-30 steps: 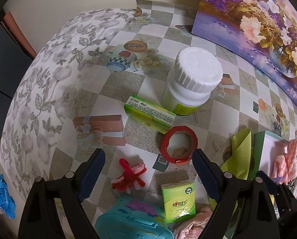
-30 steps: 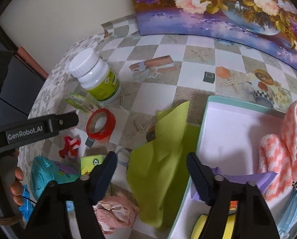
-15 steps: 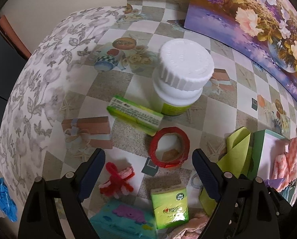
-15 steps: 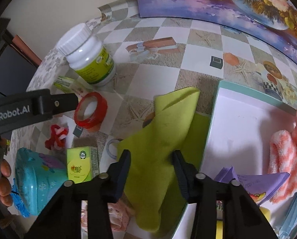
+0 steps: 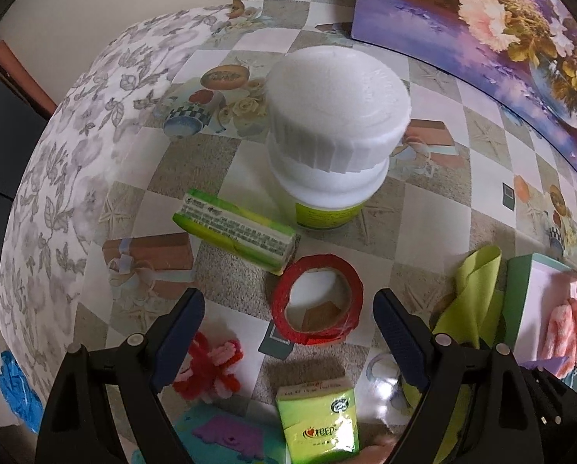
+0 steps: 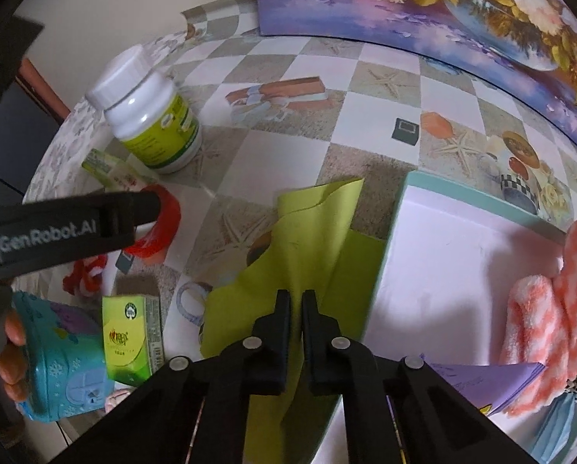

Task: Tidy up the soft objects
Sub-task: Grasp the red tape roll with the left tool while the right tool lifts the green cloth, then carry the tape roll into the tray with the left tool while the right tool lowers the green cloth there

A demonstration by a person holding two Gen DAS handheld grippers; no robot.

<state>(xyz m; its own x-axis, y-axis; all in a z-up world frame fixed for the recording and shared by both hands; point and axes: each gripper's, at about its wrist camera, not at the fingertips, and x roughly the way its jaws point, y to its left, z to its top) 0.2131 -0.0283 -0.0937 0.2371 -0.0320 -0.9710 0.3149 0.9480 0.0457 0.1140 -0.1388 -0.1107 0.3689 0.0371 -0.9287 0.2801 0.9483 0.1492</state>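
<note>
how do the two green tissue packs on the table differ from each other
The long tissue pack is a slim bar lying flat beside the white-capped bottle, its face covered in small print. The square tissue pack is shorter and blockier, lies nearer the open left tongs, and shows a round logo with large red characters. Both are green, plastic-wrapped and untouched on the checkered tablecloth.

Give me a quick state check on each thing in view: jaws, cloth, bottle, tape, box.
Right gripper: jaws shut on the green cloth.
Left gripper: jaws open, nothing between them, above the red tape roll.
Green cloth: crumpled, lying partly over the box's edge.
White bottle: upright, cap on.
Red tape roll: flat on the table.
Box: open, pink fluffy socks inside.
</note>
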